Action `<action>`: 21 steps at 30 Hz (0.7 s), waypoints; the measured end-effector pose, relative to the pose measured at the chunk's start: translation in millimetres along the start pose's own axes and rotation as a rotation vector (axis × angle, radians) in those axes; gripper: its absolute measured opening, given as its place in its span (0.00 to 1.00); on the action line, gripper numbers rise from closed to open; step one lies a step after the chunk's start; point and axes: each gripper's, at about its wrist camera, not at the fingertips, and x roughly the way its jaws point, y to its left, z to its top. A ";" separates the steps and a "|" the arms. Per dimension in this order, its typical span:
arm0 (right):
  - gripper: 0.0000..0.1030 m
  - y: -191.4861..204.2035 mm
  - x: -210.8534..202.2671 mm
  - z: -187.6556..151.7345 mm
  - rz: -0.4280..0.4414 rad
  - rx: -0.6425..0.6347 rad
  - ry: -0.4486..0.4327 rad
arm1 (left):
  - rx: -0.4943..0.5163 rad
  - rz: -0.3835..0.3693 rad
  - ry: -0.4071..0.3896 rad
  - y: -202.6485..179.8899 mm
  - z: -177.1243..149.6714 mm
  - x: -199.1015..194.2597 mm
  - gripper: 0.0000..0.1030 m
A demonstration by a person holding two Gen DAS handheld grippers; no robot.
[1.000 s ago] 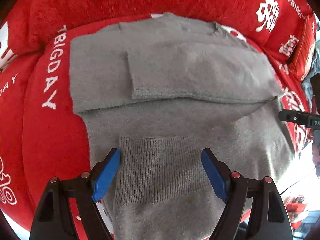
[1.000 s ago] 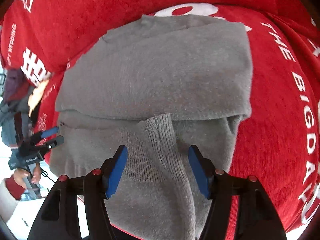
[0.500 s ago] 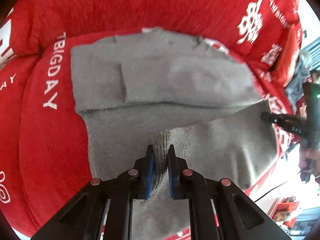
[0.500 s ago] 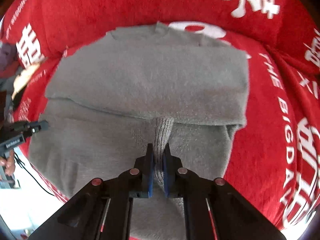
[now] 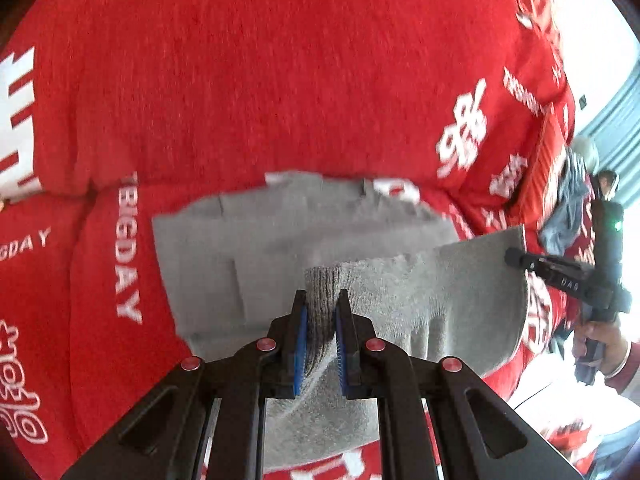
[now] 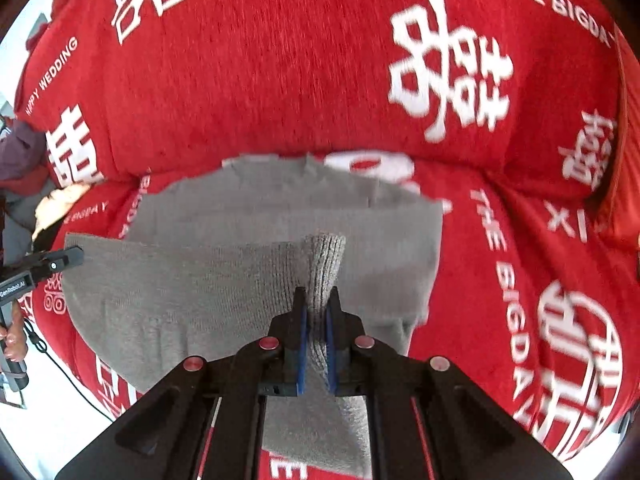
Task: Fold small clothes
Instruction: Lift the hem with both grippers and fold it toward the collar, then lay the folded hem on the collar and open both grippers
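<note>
- Grey sweater (image 5: 248, 248) lies partly folded on the red sofa (image 5: 260, 80), its near hem raised.
- Your left tool (image 5: 320, 316) pinches a ribbed fold of that hem.
- Your right tool (image 6: 316, 312) pinches another ribbed fold.

Both jaws now clamped where they stood wide apart, left gripper (image 5: 320, 316) and right gripper (image 6: 316, 312) pinching the ribbed hem (image 5: 323, 288) of the grey sweater (image 6: 240, 216), lifted off the red sofa cover (image 6: 280, 80).
</note>
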 end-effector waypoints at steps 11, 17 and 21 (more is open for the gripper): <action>0.08 -22.5 76.7 110.1 0.033 -0.053 0.011 | -0.056 0.138 -0.033 25.2 86.8 84.3 0.13; 0.08 -31.8 156.9 112.0 0.034 -0.030 0.114 | -0.119 0.240 0.046 53.1 84.5 148.3 0.13; 0.08 -48.6 185.8 108.2 0.056 0.053 0.164 | -0.138 0.331 0.057 63.7 84.3 162.3 0.13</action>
